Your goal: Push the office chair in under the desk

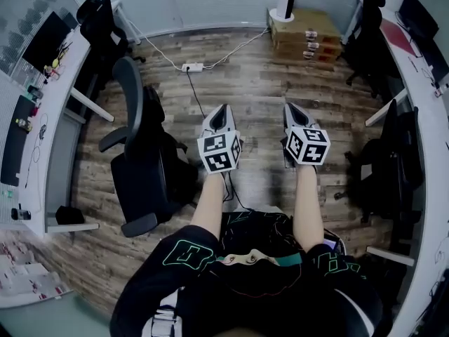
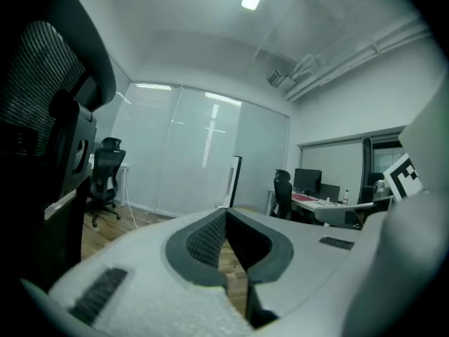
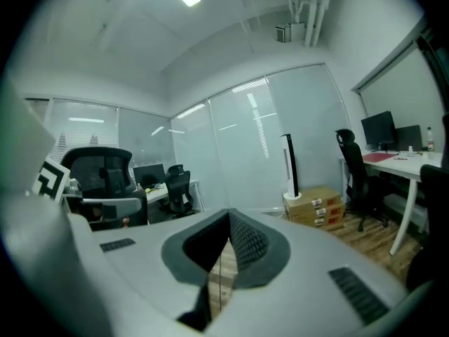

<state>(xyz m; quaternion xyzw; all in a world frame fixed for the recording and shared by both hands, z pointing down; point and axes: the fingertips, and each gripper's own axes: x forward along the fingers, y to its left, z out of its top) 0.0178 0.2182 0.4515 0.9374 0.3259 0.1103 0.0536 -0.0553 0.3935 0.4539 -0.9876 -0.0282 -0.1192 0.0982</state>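
The black office chair (image 1: 140, 153) stands pulled out from the white desk (image 1: 52, 146) at the left, its seat turned toward the desk. My left gripper (image 1: 224, 108) and right gripper (image 1: 290, 106) are held side by side over the wooden floor, right of the chair and apart from it. Both are shut with nothing between the jaws. In the left gripper view the shut gripper (image 2: 226, 213) points into the room, and the chair's mesh back (image 2: 35, 104) looms close at the left. In the right gripper view the shut gripper (image 3: 229, 213) has the chair (image 3: 98, 170) at its left.
A power strip (image 1: 191, 67) with cables lies on the floor ahead. Cardboard boxes (image 1: 305, 34) sit by the far glass wall. More black chairs (image 1: 389, 167) line a second desk (image 1: 421, 76) at the right, and another chair (image 1: 102, 23) stands at the back left.
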